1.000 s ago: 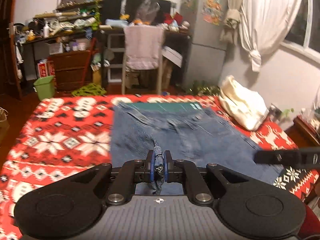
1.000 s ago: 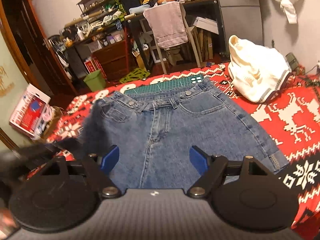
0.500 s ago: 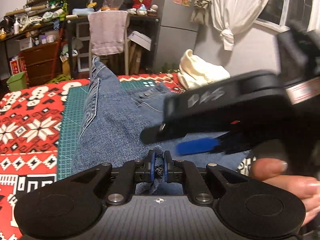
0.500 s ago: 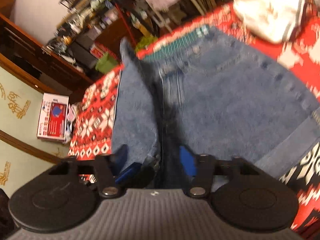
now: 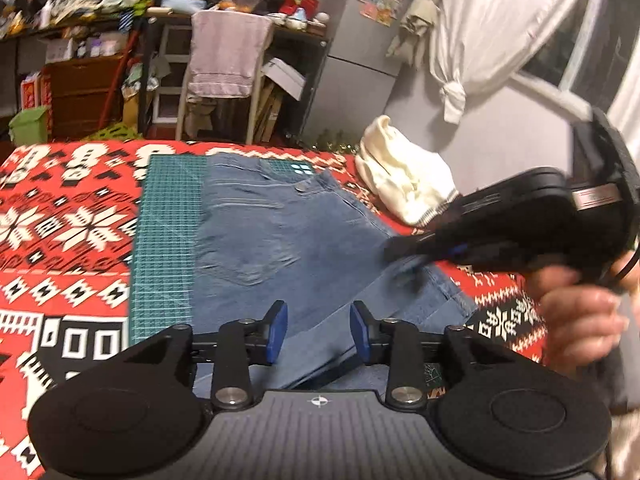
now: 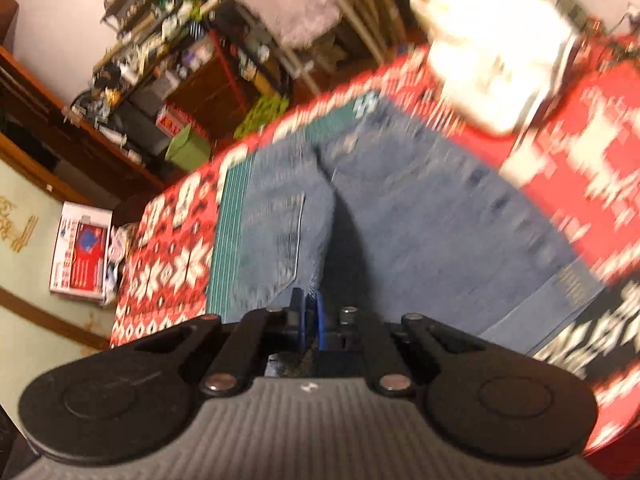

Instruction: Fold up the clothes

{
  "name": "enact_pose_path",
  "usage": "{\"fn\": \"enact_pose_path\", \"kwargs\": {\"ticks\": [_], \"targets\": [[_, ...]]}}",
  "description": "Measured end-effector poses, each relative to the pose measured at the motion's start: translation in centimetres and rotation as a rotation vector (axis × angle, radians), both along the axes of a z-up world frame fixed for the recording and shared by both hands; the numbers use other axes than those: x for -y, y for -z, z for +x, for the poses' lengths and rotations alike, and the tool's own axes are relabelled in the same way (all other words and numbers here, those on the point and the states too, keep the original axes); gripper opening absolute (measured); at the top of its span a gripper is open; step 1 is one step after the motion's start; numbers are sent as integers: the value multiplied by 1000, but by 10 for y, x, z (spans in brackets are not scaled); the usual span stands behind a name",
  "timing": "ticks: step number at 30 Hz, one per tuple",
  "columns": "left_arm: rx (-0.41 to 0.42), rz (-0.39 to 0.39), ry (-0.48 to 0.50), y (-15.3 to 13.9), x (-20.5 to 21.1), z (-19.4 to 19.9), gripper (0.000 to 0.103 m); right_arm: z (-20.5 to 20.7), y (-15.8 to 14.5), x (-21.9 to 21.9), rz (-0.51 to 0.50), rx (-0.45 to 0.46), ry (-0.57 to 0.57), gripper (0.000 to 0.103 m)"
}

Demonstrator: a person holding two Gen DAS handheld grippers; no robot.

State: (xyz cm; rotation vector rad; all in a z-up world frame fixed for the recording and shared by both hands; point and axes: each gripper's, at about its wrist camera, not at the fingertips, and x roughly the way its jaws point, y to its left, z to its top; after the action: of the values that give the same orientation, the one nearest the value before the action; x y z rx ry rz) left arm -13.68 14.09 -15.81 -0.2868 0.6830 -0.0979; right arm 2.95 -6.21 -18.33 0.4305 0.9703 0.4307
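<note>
On the red, white and black patterned bed cover (image 5: 60, 216) a green gridded cutting mat (image 5: 168, 240) lies at the left, and the blue denim shorts (image 5: 280, 248) rest on it, one half laid over the other lengthwise with a back pocket facing up. The left tool (image 5: 318, 332) hovers over the near hem with its blue pads spread and empty; the right tool (image 6: 310, 320), further right, has its pads pressed together, though blur hides whether denim sits between them. Judging by this, one fold is made and a crosswise fold seems left, while the cream garment (image 5: 404, 184) lies crumpled at the far right
</note>
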Motion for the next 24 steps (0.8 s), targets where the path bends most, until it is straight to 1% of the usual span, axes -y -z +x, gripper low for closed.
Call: {"fn": "enact_pose_path", "kwargs": {"ticks": [4, 7, 9, 11, 13, 14, 16, 19, 21, 22, 24], "targets": [[-17, -16, -50, 2, -19, -5, 41, 10, -27, 35, -24, 63, 55, 5], [-48, -33, -78, 8, -29, -5, 41, 15, -35, 65, -62, 81, 106, 5], [-66, -61, -77, 11, -31, -5, 41, 19, -38, 85, -87, 88, 139, 5], [-81, -74, -61, 15, -29, -4, 42, 23, -24, 102, -111, 54, 166, 5], [-105, -79, -35, 21, -23, 0, 46, 28, -9, 119, -136, 19, 192, 5], [-119, -77, -22, 25, -20, 2, 46, 27, 1, 127, -151, -2, 200, 3], [-152, -56, 7, 34, -11, 8, 46, 30, 19, 131, -175, -27, 203, 2], [-211, -18, 21, 50, -3, 18, 46, 31, 40, 132, -195, -49, 197, 2], [-238, -27, 25, 56, -2, 20, 46, 32, 55, 132, -208, -64, 192, 3], [-250, -37, 25, 59, -1, 20, 46, 33, 61, 133, -215, -68, 191, 8], [-275, -57, 24, 64, -1, 21, 46, 31, 63, 135, -234, -54, 193, 19]]}}
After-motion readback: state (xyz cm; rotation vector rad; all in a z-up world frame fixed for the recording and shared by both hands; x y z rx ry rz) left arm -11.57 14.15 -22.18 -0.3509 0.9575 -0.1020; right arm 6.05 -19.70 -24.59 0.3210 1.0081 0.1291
